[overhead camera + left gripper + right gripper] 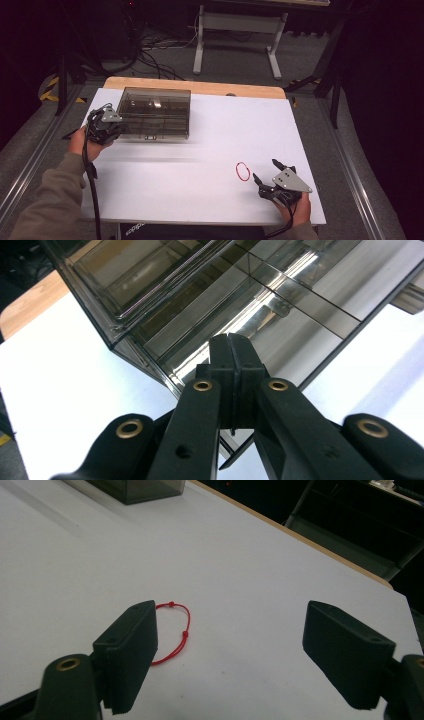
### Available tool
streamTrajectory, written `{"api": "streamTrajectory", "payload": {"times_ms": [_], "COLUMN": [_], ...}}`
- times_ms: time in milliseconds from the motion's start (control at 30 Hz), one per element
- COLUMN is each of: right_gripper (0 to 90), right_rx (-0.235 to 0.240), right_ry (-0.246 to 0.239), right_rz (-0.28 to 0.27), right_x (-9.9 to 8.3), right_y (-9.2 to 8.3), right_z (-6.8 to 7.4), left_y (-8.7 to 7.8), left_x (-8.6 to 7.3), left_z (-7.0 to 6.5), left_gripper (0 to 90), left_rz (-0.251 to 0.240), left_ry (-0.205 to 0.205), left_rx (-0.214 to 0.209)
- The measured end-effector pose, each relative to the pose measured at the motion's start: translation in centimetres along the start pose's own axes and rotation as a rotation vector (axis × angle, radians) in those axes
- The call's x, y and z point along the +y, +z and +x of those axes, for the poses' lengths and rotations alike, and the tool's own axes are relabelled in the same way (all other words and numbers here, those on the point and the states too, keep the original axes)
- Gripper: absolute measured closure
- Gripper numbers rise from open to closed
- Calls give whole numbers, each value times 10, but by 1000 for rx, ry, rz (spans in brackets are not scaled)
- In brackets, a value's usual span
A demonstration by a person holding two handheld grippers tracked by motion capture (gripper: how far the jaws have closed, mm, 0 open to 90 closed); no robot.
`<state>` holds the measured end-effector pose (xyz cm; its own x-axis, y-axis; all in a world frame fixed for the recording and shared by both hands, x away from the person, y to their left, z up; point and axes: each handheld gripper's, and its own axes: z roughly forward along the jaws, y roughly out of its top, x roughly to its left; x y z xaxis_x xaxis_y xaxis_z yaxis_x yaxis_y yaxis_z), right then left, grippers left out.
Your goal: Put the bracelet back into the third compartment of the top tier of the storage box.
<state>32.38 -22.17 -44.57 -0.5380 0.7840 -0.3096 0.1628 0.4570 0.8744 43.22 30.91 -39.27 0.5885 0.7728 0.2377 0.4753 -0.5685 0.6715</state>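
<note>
Smoky plastic organiser box [155,112] sits far left on the white table [200,190]; the left gripper [233,357], closed, presses its edge. Right gripper [264,171] gapes beside a red cord loop [242,171], which might slip flat under the pads.

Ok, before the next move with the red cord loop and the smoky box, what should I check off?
1. Right gripper jaws open: ok.
2. Red cord loop flat on the white table, not gripped: ok.
3. Loop centred between the right jaws: not ok, it sits by one jaw.
4. Left gripper shut at the smoky box: ok.
5. Left gripper gripping the box: cannot tell.
6. Box lid open: cannot tell.
</note>
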Motion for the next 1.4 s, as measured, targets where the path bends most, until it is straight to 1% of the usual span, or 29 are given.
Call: {"api": "streamTrajectory", "payload": {"times_ms": [133,200,267,300,367,500,567,633,733,767,800,900,1000,1033,1200,1233,1267,1300,1367,1400], "right_gripper": [231,231,232,234,234,234,234,233,233,233,233,234,234,233,234,235,235,235,235,235], "right_rx": [0,1,0,1,1,1,1,3,2,4,3,3,2,2,4,5,4,4,4,4], "right_ry": [-4,-3,-2,-1,-4,-4,-4,-4,-6,-6,-7,-8,-9,-9,-11,-11,-10,-8,-9,-10], "right_rz": [0,1,2,1,1,1,2,2,4,4,5,5,3,3,4,4,4,4,3,4], "right_x": [0,0,0,0,0,0,0,0,0,0,0,0,0,0,1,1,0,0,0,0], "right_y": [0,0,0,0,0,0,0,0,0,0,0,0,0,0,0,0,1,1,0,0], "right_z": [0,0,0,0,0,0,0,0,1,1,1,1,1,1,1,1,1,1,1,1], "left_y": [0,-1,-1,-1,-1,-2,-2,-3,-3,-3,-3,-4,-5,-4,-6,-8,-9,-11,-14,-14], "left_x": [0,0,0,-1,-1,-2,-3,-4,-4,-4,-4,-5,-6,-6,-5,-4,-4,-3,-2,-1], "left_z": [-1,-2,-2,-1,-1,-1,-1,-1,-1,-1,-1,-1,-2,-3,-6,-6,-7,-7,-9,-9], "left_gripper": [896,897,896,897,897,896,896,896,896,896,896,896,895,895,894,895,892,891,891,891], "left_rz": [-2,6,3,1,-4,-2,-4,2,-4,-2,-2,3,-3,-6,-17,-20,-31,-36,-45,-49], "left_ry": [1,12,10,18,9,17,3,7,4,9,4,7,9,1,-1,12,10,19,17,21], "left_rx": [-2,0,3,3,-1,4,-1,0,0,2,1,-3,2,0,-9,-2,-8,-3,-4,3]}}
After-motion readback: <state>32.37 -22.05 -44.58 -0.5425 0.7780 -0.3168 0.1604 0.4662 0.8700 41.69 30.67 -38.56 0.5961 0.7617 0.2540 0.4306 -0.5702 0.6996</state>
